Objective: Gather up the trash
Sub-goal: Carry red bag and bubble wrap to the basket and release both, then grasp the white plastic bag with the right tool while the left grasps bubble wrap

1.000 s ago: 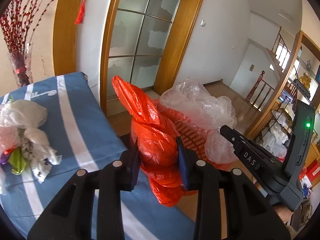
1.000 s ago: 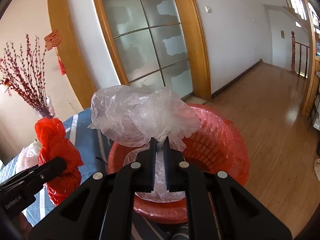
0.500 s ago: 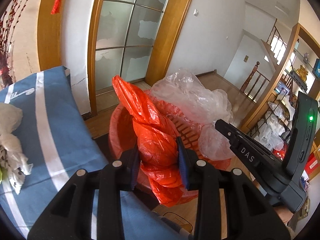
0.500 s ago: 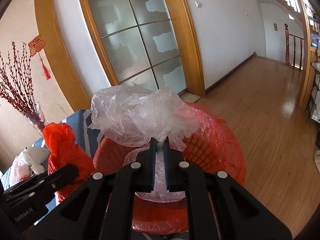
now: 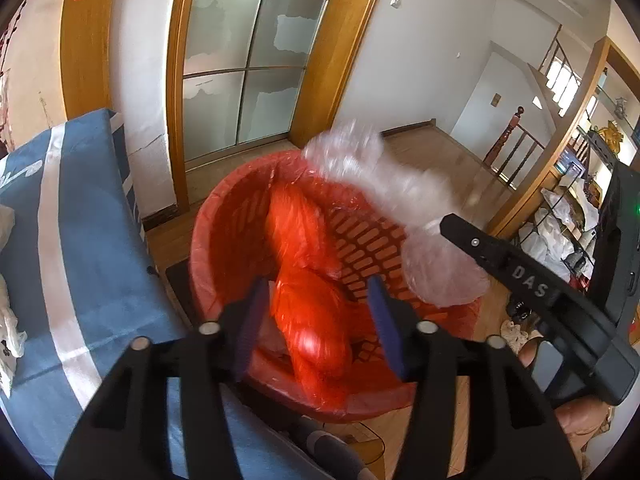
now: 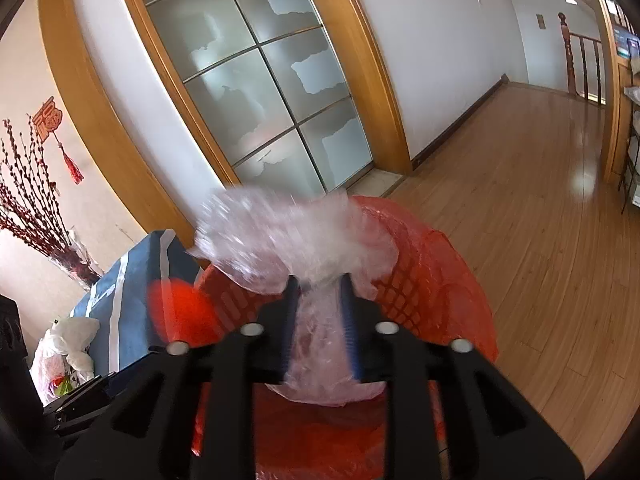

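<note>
A red slotted basket (image 5: 208,240) lined with red plastic stands on the floor beside the table. My left gripper (image 5: 316,320) hangs over it. Its jaws are opening, and the crumpled orange bag (image 5: 312,312), blurred, drops between them with a gap on each side. My right gripper (image 6: 319,320) is above the same basket (image 6: 460,264), also opening. The clear plastic bag (image 6: 296,236) is blurred and still lies loosely between its pads. From the left wrist view the right gripper (image 5: 520,276) comes in from the right, with the clear bag (image 5: 384,188) over the basket's far rim.
The table with a blue, white-striped cloth (image 5: 80,220) is left of the basket, with white and coloured trash (image 6: 76,336) on it. A vase of red branches (image 6: 32,208) stands at its far end. Behind are frosted glass doors (image 5: 240,72), wooden floor (image 6: 540,240) and shelves (image 5: 568,216).
Both grippers moved from the table's edge to above the basket and sank. Both pairs of jaws widened. The orange bag and the clear bag came loose and now blur downward.
</note>
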Demonstrator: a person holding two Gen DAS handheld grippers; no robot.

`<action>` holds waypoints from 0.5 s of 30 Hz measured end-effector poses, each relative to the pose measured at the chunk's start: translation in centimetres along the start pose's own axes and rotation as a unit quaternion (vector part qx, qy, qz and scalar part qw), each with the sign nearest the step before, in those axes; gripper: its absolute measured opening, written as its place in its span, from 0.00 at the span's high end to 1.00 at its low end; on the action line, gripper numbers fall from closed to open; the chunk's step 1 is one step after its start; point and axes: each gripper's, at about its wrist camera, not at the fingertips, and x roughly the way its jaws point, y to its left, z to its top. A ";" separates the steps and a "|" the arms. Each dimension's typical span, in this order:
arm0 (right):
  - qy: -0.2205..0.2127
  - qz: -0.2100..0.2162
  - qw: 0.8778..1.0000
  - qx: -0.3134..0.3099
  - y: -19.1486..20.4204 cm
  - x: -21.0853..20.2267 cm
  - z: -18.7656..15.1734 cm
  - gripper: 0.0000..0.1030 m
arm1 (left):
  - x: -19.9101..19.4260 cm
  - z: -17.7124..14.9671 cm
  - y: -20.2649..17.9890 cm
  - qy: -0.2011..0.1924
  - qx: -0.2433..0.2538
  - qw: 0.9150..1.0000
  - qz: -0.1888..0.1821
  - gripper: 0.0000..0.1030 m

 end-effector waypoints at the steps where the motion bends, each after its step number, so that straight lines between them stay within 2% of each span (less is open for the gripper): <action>1: 0.000 -0.002 1.000 0.002 -0.2 -0.1 -0.1 0.64 | -0.1 -0.1 0.2 0.001 -0.001 1.000 0.003 0.45; 8: -0.008 -0.021 1.000 -0.002 -0.3 -0.9 -0.4 0.62 | -2.4 -1.3 2.0 -0.012 -0.008 0.999 0.032 0.38; 10: -0.015 -0.028 0.999 -0.014 0.2 -1.4 -0.5 0.54 | -3.3 -1.7 2.4 -0.018 -0.010 0.999 0.041 0.37; 15: -0.029 -0.030 0.998 -0.048 1.6 -2.6 -0.6 0.52 | -6.5 -2.7 4.0 -0.036 -0.022 0.996 0.080 0.35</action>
